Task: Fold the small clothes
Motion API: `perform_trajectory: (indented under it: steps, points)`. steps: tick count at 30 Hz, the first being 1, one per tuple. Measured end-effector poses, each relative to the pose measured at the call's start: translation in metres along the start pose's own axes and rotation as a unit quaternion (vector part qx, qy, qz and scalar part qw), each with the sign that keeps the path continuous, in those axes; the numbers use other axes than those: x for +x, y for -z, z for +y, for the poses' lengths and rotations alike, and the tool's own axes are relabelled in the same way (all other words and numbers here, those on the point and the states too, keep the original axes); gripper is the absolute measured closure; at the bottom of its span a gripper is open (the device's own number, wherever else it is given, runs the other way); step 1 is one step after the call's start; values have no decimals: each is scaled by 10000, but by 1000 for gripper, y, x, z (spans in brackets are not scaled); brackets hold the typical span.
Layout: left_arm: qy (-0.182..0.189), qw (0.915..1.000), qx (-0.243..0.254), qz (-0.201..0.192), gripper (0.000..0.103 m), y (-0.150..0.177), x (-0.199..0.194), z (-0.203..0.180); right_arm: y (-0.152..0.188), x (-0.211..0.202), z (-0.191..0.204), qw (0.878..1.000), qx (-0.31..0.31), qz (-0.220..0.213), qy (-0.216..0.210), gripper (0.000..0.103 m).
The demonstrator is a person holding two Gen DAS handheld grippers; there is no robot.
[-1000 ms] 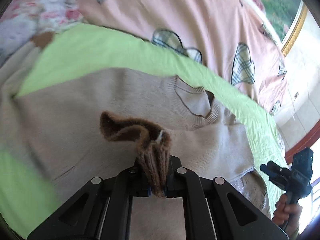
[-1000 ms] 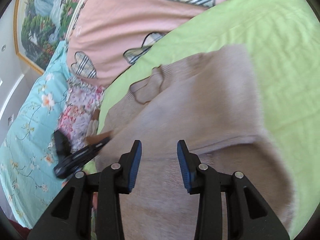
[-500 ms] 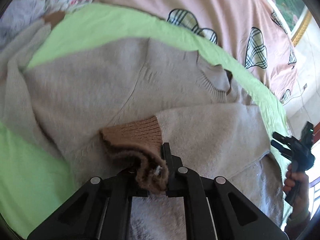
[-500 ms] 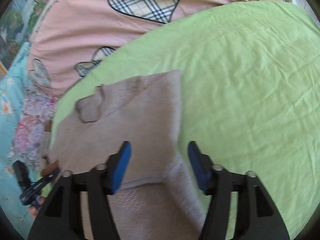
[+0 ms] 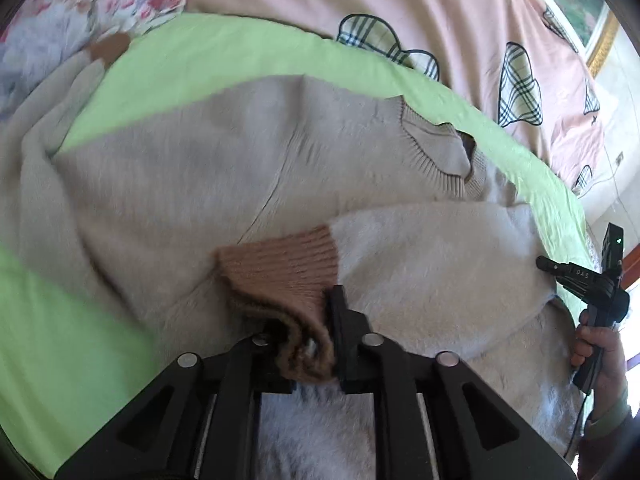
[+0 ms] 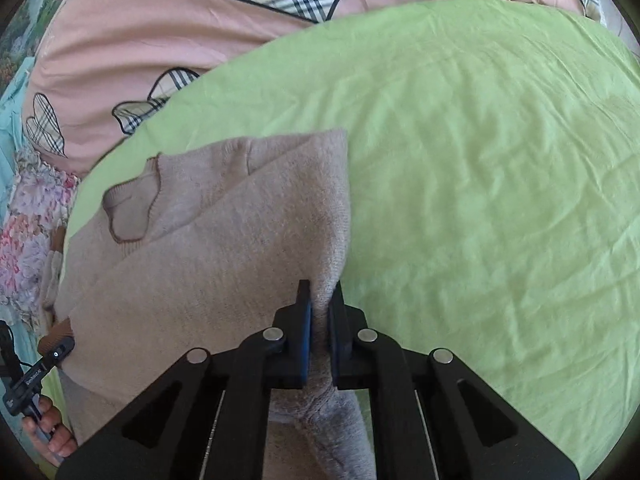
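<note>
Beige sweater [image 5: 248, 184] spread on the green sheet [image 6: 480, 168], a gripper at each side.

The left gripper [image 5: 308, 340] has its fingers narrow around the brown cuff [image 5: 280, 268], just easing apart, the cuff between them on the sweater's middle. The right gripper [image 6: 319, 320] has just closed, fingers pinching the sweater's right folded edge at the near side.

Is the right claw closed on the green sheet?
No, the right claw pinches the folded edge of the beige sweater, with the green sheet lying beside it.
</note>
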State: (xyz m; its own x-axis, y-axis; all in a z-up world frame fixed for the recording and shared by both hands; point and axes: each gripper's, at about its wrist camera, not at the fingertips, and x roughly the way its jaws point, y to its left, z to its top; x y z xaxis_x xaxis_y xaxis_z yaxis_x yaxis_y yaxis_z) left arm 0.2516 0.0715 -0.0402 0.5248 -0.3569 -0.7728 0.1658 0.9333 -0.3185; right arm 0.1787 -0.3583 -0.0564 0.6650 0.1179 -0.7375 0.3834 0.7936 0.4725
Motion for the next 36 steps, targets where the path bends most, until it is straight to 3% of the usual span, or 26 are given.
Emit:
perform_trajectory:
  steps: [3, 5, 8, 9, 11, 16, 21, 24, 28, 31, 34, 36]
  points:
    - [-102, 9997, 65, -217, 74, 7, -24, 5, 3, -10, 0, 9997, 246, -50, 10, 86]
    - [-215, 9993, 82, -290, 73, 12, -38, 11, 9, -25, 1, 9988, 394, -201, -217, 82]
    - [-242, 9990, -8, -386, 73, 15, -56, 22, 26, -47, 12, 9976, 308, -359, -505, 63]
    - [-295, 9986, -25, -444, 72, 14, -63, 27, 33, -51, 16, 9969, 269, -337, -660, 62]
    - [-474, 9974, -59, -535, 58, 11, -72, 36, 48, -55, 27, 9952, 194, -194, -942, 62]
    - [-843, 9947, -156, -574, 55, -6, -75, 56, 85, -46, 56, 9901, -29, 338, -1364, 62]
    - [-1364, 9883, -169, -666, 48, -34, -72, 74, 107, -43, 71, 9860, -115, 605, -1550, 62]
    - [-1666, 9836, -170, -677, 47, -60, -63, 89, 114, -42, 77, 9850, -114, 682, -1580, 62]
    - [-2043, 9773, 3, -563, 36, -105, -35, 104, 122, -40, 85, 9831, -196, 831, -1620, 62]
    - [-2342, 9718, 48, -283, 35, -139, -2, 122, 126, -41, 88, 9815, -206, 899, -1677, 61]
    - [-2863, 9581, 42, 33, 35, -166, 32, 144, 130, -41, 92, 9799, -207, 969, -1729, 61]
    - [-2857, 9581, -80, 202, 38, -176, 48, 161, 132, -41, 94, 9789, -201, 1010, -1764, 61]
